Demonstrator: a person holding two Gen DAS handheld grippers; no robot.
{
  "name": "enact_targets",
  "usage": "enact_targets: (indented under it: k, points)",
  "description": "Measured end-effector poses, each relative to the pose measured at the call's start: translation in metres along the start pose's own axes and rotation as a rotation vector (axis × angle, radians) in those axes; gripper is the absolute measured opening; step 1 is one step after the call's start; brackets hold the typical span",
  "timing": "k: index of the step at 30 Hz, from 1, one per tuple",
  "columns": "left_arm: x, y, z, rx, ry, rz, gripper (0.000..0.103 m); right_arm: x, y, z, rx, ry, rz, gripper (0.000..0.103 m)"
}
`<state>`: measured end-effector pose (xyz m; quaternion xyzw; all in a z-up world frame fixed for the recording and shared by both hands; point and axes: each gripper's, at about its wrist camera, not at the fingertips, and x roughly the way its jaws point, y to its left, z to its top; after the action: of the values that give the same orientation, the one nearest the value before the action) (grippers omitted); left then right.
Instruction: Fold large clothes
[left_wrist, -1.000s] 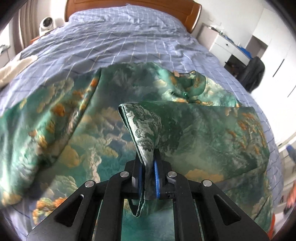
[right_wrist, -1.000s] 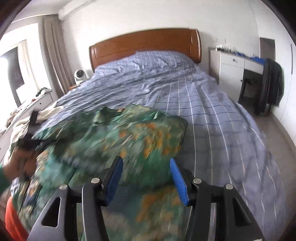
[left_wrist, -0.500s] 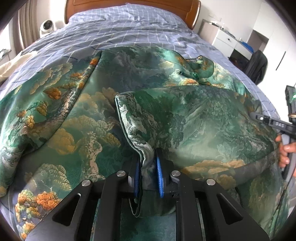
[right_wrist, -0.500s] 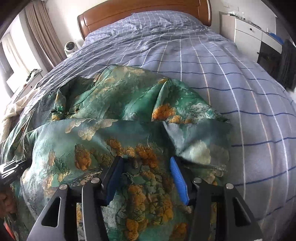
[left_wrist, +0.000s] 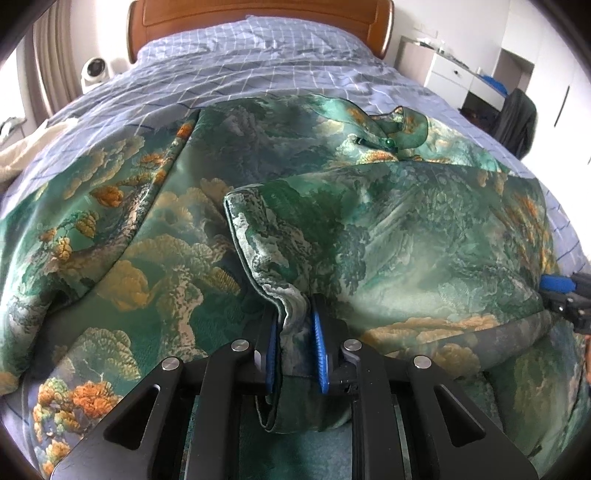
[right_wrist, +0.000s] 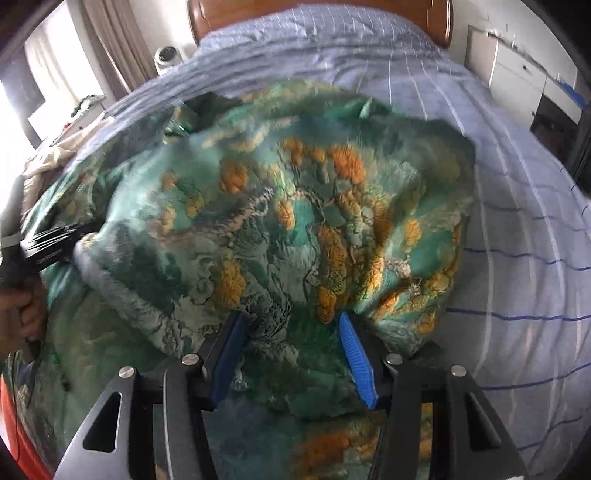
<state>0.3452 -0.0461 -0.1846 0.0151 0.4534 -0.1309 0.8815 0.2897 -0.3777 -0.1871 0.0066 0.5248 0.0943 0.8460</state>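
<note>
That green silky brocade garment with orange cloud patterns (left_wrist: 388, 236), spread on the blue checked bed (left_wrist: 258, 66), looks soft and slippery, so grab hems: left claw (left_wrist: 295, 343) pinches a folded edge, right claw (right_wrist: 291, 354) spread over it.

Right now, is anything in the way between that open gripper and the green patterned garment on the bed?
Nothing visible. The right gripper is open with the green garment directly between and ahead of its blue fingers. The left gripper already pinches a folded edge of it.
</note>
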Motion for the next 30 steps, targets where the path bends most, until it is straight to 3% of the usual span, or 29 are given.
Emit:
enact_targets:
  k: [4, 7, 9, 10, 12, 14, 19, 23, 28, 30]
  points:
    - [-0.002, -0.003, 0.000, 0.019, 0.000, 0.028, 0.017, 0.011, 0.005, 0.008, -0.014, 0.002, -0.041, 0.054]
    - [-0.015, -0.002, 0.001, -0.004, 0.001, 0.036, 0.024, 0.002, 0.008, 0.006, -0.006, -0.033, -0.071, 0.054]
    - [-0.035, 0.002, -0.003, -0.050, -0.001, 0.022, 0.051, -0.021, 0.015, -0.003, -0.018, -0.095, -0.124, 0.055]
    - [-0.048, 0.004, -0.008, -0.064, -0.011, 0.014, 0.057, -0.034, 0.018, -0.010, -0.012, -0.131, -0.134, 0.059]
    - [-0.076, 0.003, -0.025, -0.059, -0.051, 0.003, 0.073, -0.062, 0.023, -0.026, 0.010, -0.178, -0.115, 0.088]
    - [-0.105, -0.003, -0.049, -0.024, -0.078, 0.003, 0.079, -0.085, 0.031, -0.047, 0.017, -0.216, -0.111, 0.088]
    - [-0.146, -0.020, -0.104, 0.033, -0.097, 0.021, 0.088, -0.134, 0.063, -0.116, -0.010, -0.303, -0.166, 0.088]
    - [-0.160, -0.038, -0.134, 0.042, -0.097, 0.052, 0.089, -0.149, 0.082, -0.159, 0.032, -0.310, -0.188, 0.088]
    - [-0.165, -0.049, -0.141, 0.043, -0.092, 0.024, 0.089, -0.151, 0.097, -0.176, 0.035, -0.303, -0.173, 0.088]
    - [-0.168, -0.050, -0.140, 0.060, -0.102, 0.047, 0.089, -0.150, 0.104, -0.173, 0.003, -0.310, -0.192, 0.088]
